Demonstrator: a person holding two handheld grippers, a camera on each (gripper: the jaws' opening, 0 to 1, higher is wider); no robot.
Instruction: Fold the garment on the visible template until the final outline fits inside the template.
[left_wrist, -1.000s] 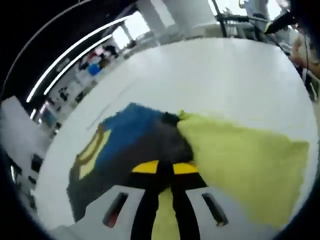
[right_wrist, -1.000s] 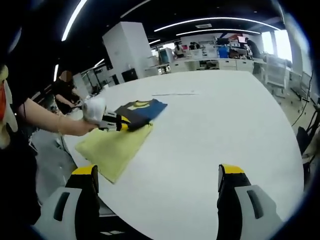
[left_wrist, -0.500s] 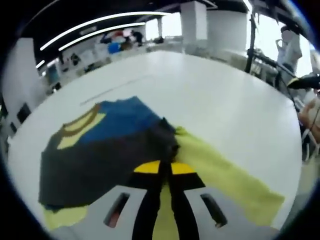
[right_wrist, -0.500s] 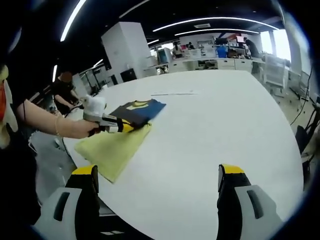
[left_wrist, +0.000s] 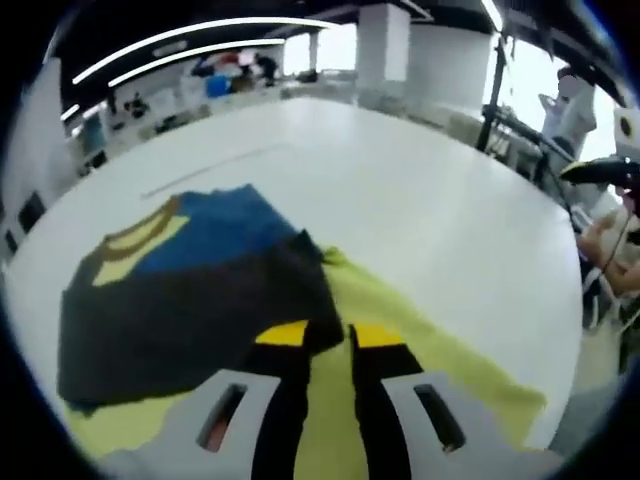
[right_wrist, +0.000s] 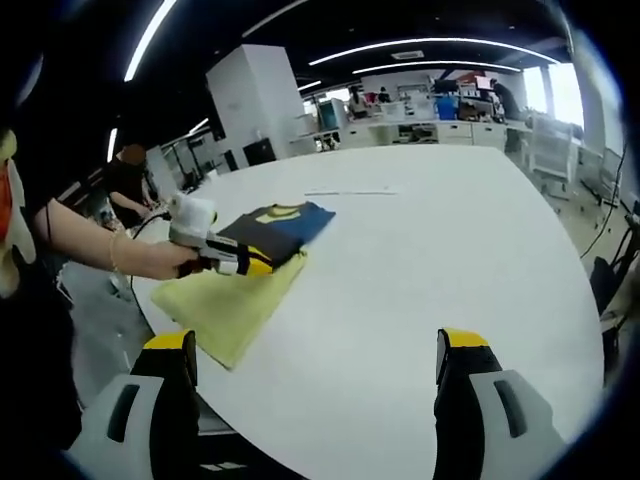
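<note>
Our left gripper has its two jaws a little apart, with a narrow gap between the yellow tips. They rest at the near edge of the garment, and we cannot tell if any cloth is caught between them. Our right gripper is wide open and holds nothing; it hangs over the bare white table, well apart from the work.

The garment is one folded shirt, dark grey with a blue part and a yellow collar. It lies on the yellow template, near the table edge at the person's side; in the left gripper view part of it seems to reach past the template's far edge.

We judge the cloth soft, light and limp: it will sag and drag, not keep a shape. Its folded layers may slip over the smooth sheet below. The best hold is at an edge or a corner, pinching all layers together.

We count one garment, one template, two grippers.
</note>
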